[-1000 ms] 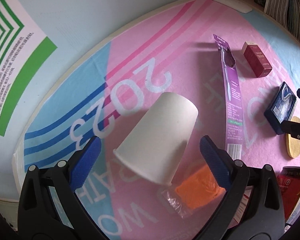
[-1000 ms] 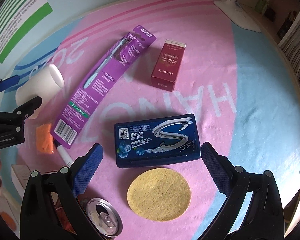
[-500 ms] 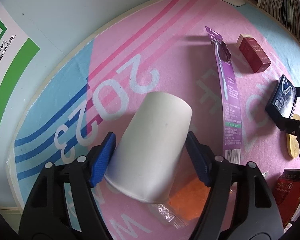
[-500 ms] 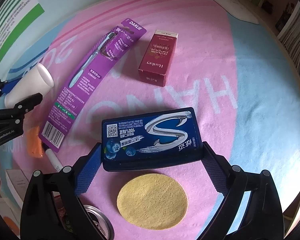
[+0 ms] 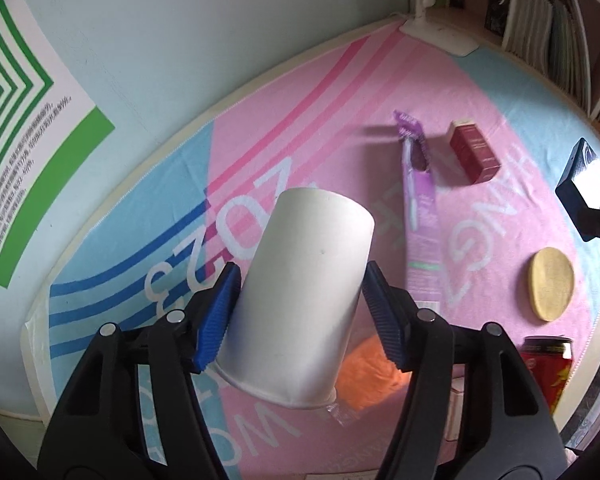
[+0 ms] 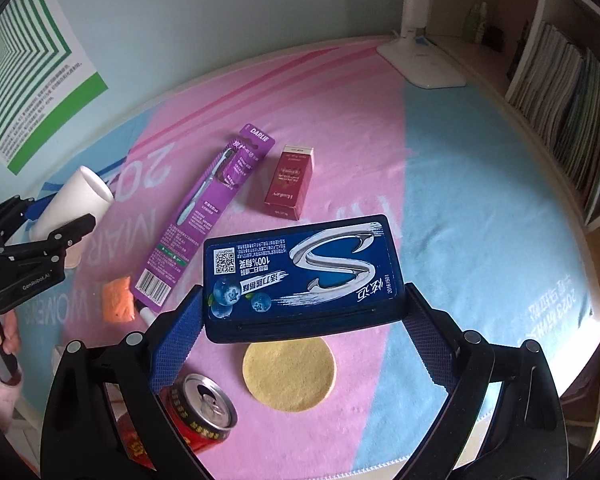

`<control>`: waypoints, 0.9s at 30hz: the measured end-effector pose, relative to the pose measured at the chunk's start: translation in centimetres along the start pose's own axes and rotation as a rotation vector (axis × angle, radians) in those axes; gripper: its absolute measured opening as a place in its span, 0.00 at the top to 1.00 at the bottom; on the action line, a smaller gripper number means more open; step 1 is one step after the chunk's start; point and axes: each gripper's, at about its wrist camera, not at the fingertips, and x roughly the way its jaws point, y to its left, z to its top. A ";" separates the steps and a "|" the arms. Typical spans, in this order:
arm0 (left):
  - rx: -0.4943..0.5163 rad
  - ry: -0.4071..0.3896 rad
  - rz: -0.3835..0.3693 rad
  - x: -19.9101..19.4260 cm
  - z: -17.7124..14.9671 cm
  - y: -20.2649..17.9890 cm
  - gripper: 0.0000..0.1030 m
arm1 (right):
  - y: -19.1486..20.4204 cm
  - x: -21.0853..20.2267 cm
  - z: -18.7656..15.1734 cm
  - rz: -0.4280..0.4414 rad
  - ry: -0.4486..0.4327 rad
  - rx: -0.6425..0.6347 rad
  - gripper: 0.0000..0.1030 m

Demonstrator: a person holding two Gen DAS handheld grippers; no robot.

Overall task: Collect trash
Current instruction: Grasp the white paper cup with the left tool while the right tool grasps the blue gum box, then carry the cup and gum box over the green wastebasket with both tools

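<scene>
Left claw: we see the left gripper (image 5: 300, 312) pinching the white paper cup (image 5: 300, 300) across its side wall, one blue pad (image 5: 220, 316) pressed on each flank.
Left claw spread: narrowed to the cup's width, pads touching the paper.
Cup: we find it tilted, closed base pointing away from the camera, rim toward us; it appears raised off the pink and blue mat (image 5: 320, 120), though we cannot be sure.
Right claw: we see the right gripper (image 6: 300, 320) clamped on the blue gum box (image 6: 300, 272), gripping its two short ends.
Right claw spread: held wide, as wide as the box is long, blue pads (image 6: 176, 340) flat against the box ends.
Gum box: we see it face up, printed top toward the camera, lifted above the mat, with the yellow round pad (image 6: 289, 374) lying on the mat beneath it.
On the mat: we note the purple toothbrush pack (image 6: 212, 204) and the dark red carton (image 6: 290, 182) lying side by side, apart from each other.
Near the pack's barcode end: an orange wrapper (image 6: 117, 299) lies just beside it.
Can: we see the red drink can (image 6: 196, 416) upright near the right claw's left finger, top already opened.
Far corner: a white lamp base (image 6: 424, 62) sits on the mat's edge.
</scene>
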 end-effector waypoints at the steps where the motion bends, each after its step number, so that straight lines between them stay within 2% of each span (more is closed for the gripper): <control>1: 0.011 -0.012 0.001 -0.4 0.3 -0.6 0.41 | -0.2 -0.3 -0.3 -0.005 -0.009 0.010 0.09; 11: 0.135 -0.091 -0.050 -4.3 0.8 -6.9 0.41 | -5.0 -5.8 -6.0 -0.084 -0.063 0.128 0.09; 27: 0.405 -0.173 -0.200 -9.1 -1.1 -19.2 0.41 | -10.8 -12.2 -17.4 -0.221 -0.098 0.400 0.09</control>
